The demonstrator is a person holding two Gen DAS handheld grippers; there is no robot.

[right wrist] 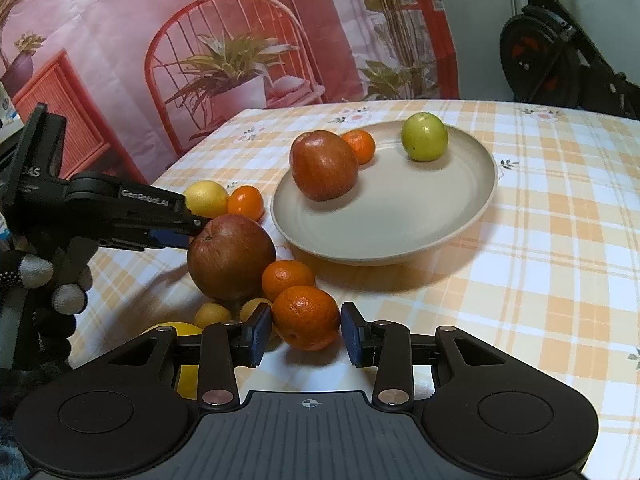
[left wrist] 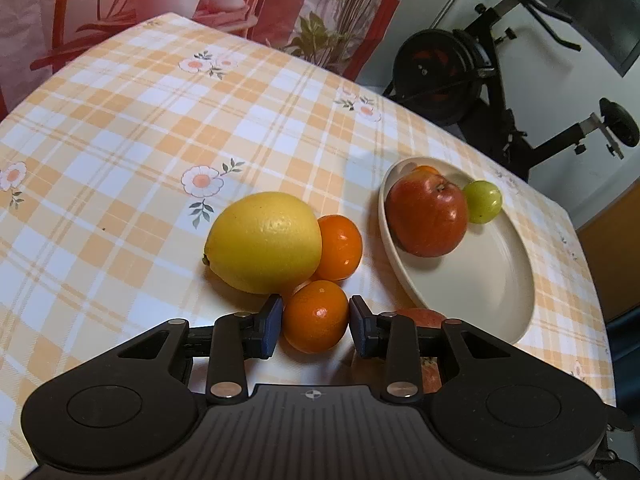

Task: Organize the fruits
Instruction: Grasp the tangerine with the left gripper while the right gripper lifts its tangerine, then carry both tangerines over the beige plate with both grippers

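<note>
In the left wrist view my left gripper (left wrist: 316,328) is shut on a small tangerine (left wrist: 316,316), one blue pad against each side. Just beyond it lie a big lemon (left wrist: 264,242) and another tangerine (left wrist: 340,248). A red apple (left wrist: 420,316) peeks out behind the right finger. The right gripper (right wrist: 306,336) is shut on a tangerine (right wrist: 306,318) next to a red apple (right wrist: 230,256). The beige plate (right wrist: 400,216) holds an apple (right wrist: 323,165), a tangerine (right wrist: 360,146) and a green fruit (right wrist: 425,137). One left finger (right wrist: 172,236) reaches in behind the loose apple.
More loose fruit lies by the right gripper: a tangerine (right wrist: 287,274) and small yellow fruits (right wrist: 212,314). A gloved hand (right wrist: 40,276) holds the left gripper. An exercise bike (left wrist: 460,76) stands past the checked table's far edge. A printed backdrop (right wrist: 240,60) hangs behind.
</note>
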